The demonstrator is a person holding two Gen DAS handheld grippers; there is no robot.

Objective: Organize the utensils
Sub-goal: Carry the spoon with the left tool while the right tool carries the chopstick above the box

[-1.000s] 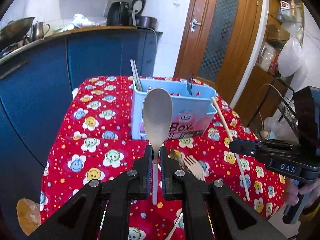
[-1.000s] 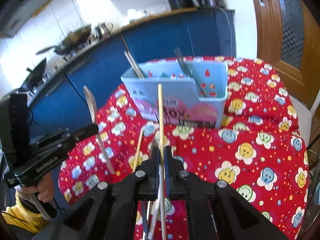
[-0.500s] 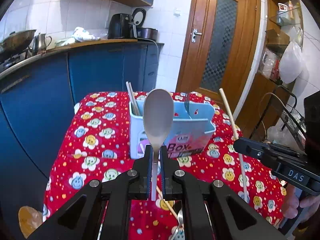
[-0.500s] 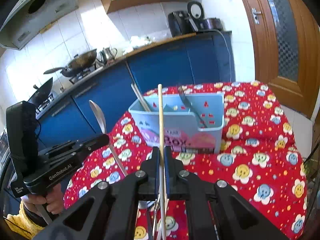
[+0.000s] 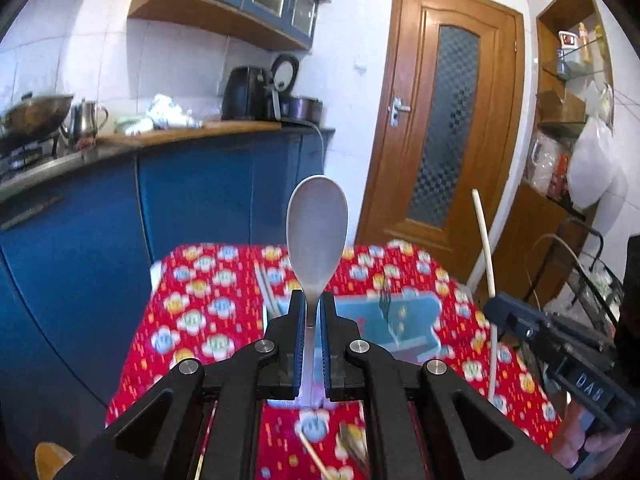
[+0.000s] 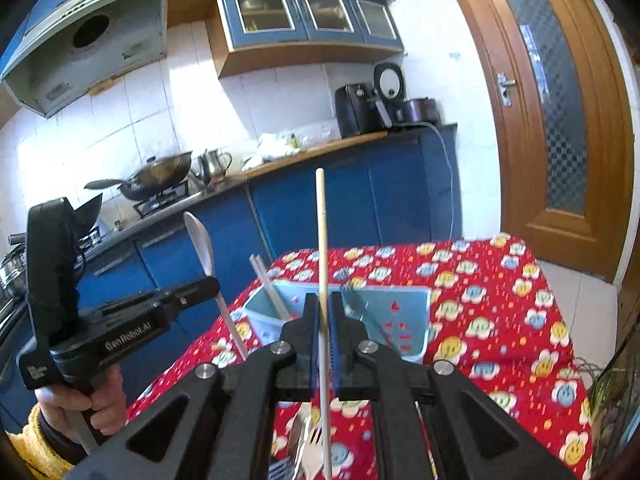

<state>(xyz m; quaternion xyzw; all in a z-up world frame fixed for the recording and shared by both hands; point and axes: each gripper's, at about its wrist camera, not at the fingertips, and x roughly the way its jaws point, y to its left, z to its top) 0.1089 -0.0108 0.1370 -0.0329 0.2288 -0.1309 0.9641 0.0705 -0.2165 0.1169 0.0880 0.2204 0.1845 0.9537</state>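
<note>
Steel spoon (image 5: 317, 236) (upright) in left gripper (image 5: 312, 312).

Two fisheye views, each looking forward along a handheld gripper held above the near edge of a table (image 5: 208, 304) with a red cloth. The left wrist view faces the far blue cabinets (image 5: 192, 196) and a wooden door (image 5: 448, 128) at right. The right wrist view faces likewise from further right. Both share the blue utensil box (image 6: 400, 312), counter and door.
</note>
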